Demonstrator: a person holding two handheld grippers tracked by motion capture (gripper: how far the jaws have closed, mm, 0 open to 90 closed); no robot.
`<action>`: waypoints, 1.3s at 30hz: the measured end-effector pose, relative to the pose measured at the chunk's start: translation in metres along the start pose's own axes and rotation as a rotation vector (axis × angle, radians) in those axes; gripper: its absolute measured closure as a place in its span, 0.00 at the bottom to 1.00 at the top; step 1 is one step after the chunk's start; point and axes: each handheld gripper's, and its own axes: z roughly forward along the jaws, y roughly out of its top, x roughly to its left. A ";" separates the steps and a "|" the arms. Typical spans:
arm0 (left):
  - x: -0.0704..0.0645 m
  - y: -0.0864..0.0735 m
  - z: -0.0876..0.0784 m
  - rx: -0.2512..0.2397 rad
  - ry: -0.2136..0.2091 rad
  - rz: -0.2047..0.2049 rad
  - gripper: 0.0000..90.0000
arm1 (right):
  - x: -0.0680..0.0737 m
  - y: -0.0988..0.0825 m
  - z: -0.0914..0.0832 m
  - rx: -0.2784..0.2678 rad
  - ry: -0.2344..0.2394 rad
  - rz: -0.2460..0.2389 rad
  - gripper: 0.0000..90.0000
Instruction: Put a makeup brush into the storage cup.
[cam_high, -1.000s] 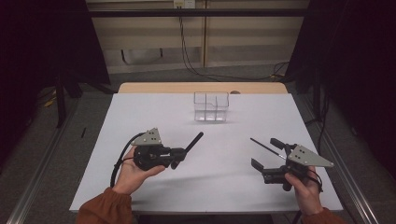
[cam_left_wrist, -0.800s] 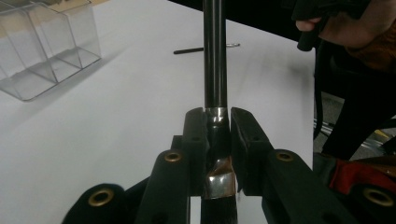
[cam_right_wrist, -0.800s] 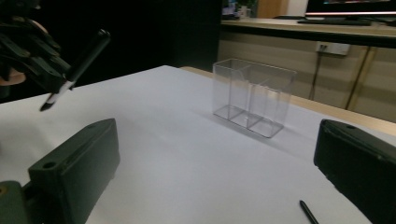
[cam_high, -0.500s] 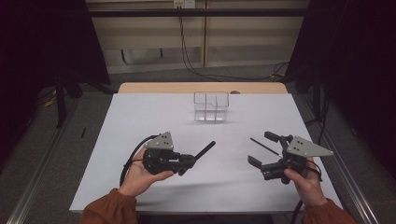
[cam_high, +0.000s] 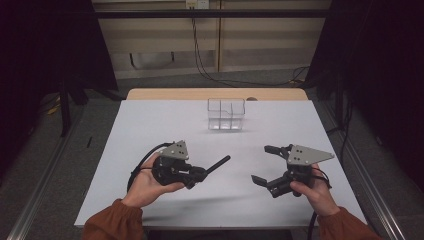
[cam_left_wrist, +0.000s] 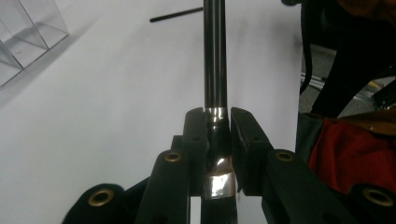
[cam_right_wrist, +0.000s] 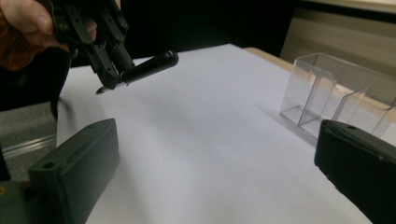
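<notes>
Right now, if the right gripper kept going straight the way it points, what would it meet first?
Probably nothing near: the open right gripper points left across bare white table. Farther along, it might meet the black pen held in the left gripper, though depth is unclear.

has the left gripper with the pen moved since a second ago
Yes. In the high view the left gripper, shut on the black pen, has shifted right, toward the side under the clear box.

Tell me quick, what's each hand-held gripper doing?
Left hand-held gripper: shut on the black pen.
Right hand-held gripper: open, holding nothing.
</notes>
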 end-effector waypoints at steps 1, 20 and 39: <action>0.000 0.000 0.000 0.011 -0.003 0.003 0.86 | 0.000 0.000 0.001 0.009 0.007 -0.002 0.00; 0.005 -0.002 0.019 0.180 0.012 -0.005 0.86 | 0.000 0.008 0.025 0.302 0.139 -0.039 0.01; 0.000 0.010 0.030 0.315 -0.047 0.040 0.86 | 0.001 0.016 0.050 0.521 0.305 -0.107 0.06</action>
